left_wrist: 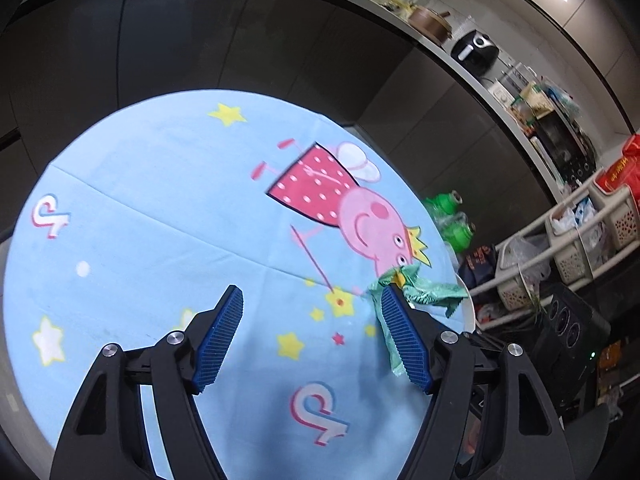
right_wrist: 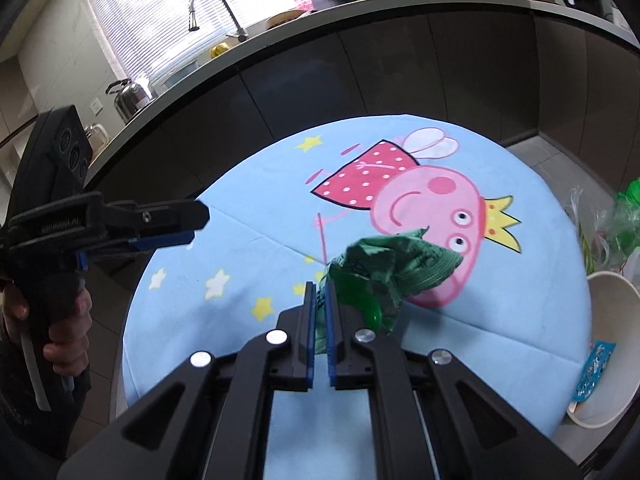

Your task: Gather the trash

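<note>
My right gripper (right_wrist: 319,294) is shut on a crumpled green wrapper (right_wrist: 384,264) and holds it above the round table with the blue cartoon-pig cloth (right_wrist: 240,312). The wrapper also shows in the left wrist view (left_wrist: 420,292), behind that gripper's right finger (left_wrist: 404,336). My left gripper (left_wrist: 312,300) is open and empty over the cloth; it appears from the side in the right wrist view (right_wrist: 192,224). A white paper bowl (right_wrist: 612,344) with a blue wrapper (right_wrist: 594,376) inside sits at the table's right edge.
A dark kitchen counter (right_wrist: 360,12) curves behind the table with a tap, kettle and pots. To the right are green bottles (left_wrist: 452,216), a white rack of baskets (left_wrist: 580,232) and plastic bags (right_wrist: 616,232). A black speaker (left_wrist: 568,340) stands on the floor.
</note>
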{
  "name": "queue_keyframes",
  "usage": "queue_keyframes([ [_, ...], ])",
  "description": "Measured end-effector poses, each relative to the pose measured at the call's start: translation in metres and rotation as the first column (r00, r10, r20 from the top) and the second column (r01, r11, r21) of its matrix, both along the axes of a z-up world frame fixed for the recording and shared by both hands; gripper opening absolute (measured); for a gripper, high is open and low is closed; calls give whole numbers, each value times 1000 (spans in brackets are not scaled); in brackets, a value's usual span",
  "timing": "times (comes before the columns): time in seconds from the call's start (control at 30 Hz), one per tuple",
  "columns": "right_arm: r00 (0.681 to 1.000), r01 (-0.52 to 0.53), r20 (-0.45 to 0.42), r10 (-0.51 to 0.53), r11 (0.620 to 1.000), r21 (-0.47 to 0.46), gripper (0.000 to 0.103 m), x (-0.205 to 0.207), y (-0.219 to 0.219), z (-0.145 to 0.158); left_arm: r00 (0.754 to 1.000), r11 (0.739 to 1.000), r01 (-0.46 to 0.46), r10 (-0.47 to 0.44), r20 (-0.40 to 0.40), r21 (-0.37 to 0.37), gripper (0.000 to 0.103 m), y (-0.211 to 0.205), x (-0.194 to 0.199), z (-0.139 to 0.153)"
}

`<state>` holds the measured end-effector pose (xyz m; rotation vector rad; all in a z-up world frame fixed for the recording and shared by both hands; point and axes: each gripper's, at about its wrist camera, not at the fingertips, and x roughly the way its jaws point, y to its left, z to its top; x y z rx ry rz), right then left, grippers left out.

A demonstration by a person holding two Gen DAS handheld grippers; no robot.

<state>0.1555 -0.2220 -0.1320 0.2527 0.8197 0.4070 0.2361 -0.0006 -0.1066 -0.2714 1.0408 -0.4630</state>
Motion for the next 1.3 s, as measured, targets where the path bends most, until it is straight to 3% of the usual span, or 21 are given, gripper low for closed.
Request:
queue_keyframes([
  [0.2,997,69,-20,-69,997,18,13,-10,-23,-9,997,998,70,-70,-27,2,72,-33,-3,-8],
  [0.23,997,73,-26,-73,997,27,16,-13,-26,-10,996,996,84,-84,-25,8,72,-39,-4,-8],
  [0.3,998,54,-29,-52,997,62,34,-18,-31,-11,994,994,104,-103,-23,20,72,-48,-5,-8],
  [0.43,1000,26,0,-26,997,68,34,-30,-33,-4,993,992,119,-118,-21,34,72,-58,-7,-7],
  [0.53,999,31,6,-32,997,70,23,-36,-39,-2,993,992,117,-116,-18,43,72,-60,-9,-4],
  [0.6,999,32,3,-32,998,57,11,-40,-42,-3,993,992,116,-116,-16,41,72,-58,-10,-3],
  [0.67,999,34,-7,-34,999,28,7,-42,-44,-7,993,992,120,-119,-12,45,71,-58,-12,-2],
  [0.93,990,119,-67,-122,992,-52,16,-21,-49,-31,977,976,214,-213,-21,40,68,-80,-24,-5],
  [1.0,989,129,-63,-132,991,-46,25,-15,-50,-32,974,973,228,-227,-29,37,68,-85,-26,-8],
  [1.3,996,53,-61,-62,987,-151,26,10,-34,-41,980,979,195,-193,-51,57,62,-72,-20,-19],
])
